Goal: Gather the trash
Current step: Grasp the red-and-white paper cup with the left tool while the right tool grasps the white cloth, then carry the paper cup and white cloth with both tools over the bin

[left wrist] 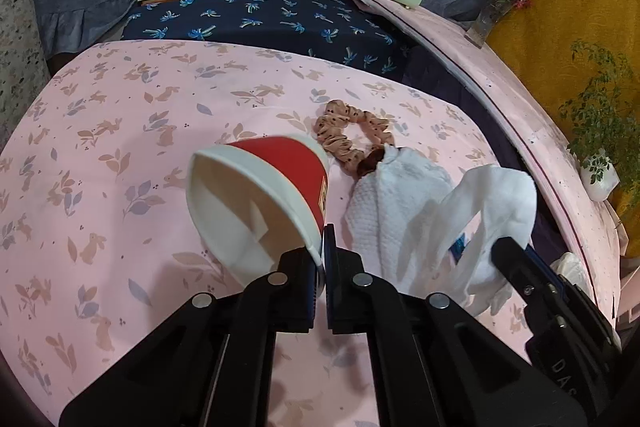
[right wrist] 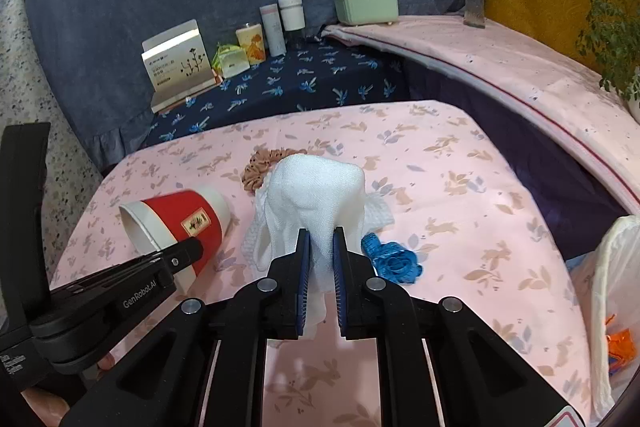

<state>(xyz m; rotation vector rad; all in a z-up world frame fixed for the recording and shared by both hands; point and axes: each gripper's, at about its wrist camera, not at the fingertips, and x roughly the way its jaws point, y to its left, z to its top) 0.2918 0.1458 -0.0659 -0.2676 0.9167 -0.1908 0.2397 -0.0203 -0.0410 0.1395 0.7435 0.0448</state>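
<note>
Left tool (left wrist: 323,267) pinches the red-and-white paper cup's (left wrist: 260,203) rim; right tool (right wrist: 321,267) grips white crumpled tissue (right wrist: 316,195), which partly hides the blue tape measure (right wrist: 394,259).

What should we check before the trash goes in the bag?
1. Left gripper pinching the cup rim: ok.
2. Right gripper shut on the tissue: ok.
3. Cup lifted clear of the cloth: cannot tell.
4. Bag within view at the right: ok; whether its mouth is open: cannot tell.
5. Scrunchie free of the tissue: not ok, it touches a second tissue lying on it.
6. Blue tape left on the cloth: ok.
</note>
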